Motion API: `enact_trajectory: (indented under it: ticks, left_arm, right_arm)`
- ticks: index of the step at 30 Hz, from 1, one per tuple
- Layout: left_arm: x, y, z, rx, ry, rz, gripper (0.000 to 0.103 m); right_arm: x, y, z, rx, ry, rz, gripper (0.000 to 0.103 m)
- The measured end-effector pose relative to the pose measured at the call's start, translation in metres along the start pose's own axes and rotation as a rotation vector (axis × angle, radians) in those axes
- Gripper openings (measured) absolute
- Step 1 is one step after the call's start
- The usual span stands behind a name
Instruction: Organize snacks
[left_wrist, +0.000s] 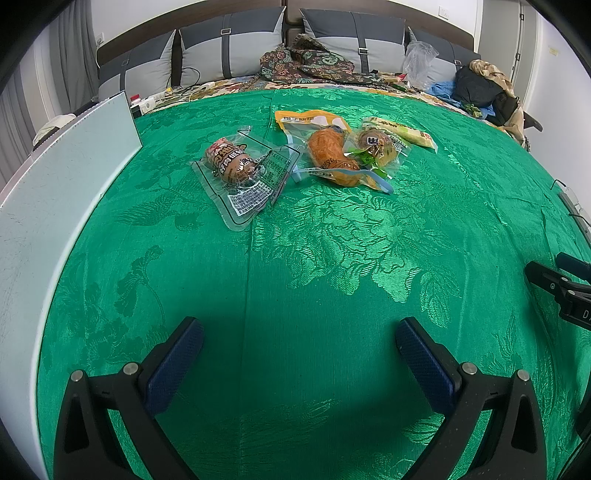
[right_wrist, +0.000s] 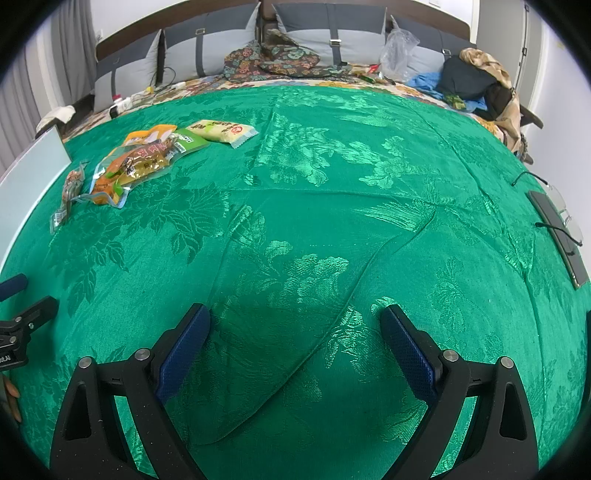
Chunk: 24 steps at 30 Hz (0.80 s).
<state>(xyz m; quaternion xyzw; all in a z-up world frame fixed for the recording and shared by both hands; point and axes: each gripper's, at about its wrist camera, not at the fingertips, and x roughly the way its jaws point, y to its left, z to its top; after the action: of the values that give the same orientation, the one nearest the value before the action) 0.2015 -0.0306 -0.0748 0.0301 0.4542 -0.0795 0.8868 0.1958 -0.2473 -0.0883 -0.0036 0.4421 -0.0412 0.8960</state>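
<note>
Nearest the cameras, over the green brocade cloth (left_wrist: 314, 258), the left gripper (left_wrist: 299, 354) hangs with its blue-padded fingers spread wide and nothing between them; the right gripper (right_wrist: 295, 339) hangs the same way over a long crease in the cloth, wide apart and holding nothing. Farther out on the cloth lies the snack group. In the left wrist view the clear sausage pack (left_wrist: 240, 170) is the nearest, with a white box (left_wrist: 62, 192) standing off to its left. Just right of the sausage pack lies the orange pouch (left_wrist: 325, 147), and a clear pack with a round brown snack (left_wrist: 376, 147) overlaps the pouch's right side. Beyond that pack lies a pale yellow packet (left_wrist: 402, 131). Past the cloth's far edge, grey cushions (left_wrist: 236, 48) line the wall behind a patterned blanket (left_wrist: 310, 62).
</note>
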Motion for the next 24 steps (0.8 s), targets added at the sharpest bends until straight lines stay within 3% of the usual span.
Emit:
enact_trajectory:
  ticks: [24]
  left_arm:
    - [-0.0002,-0.0004,0.0002,0.000,0.000,0.000,0.103]
  right_arm:
    - [-0.0017,0.0027,-0.0006,0.000,-0.001,0.000,0.096]
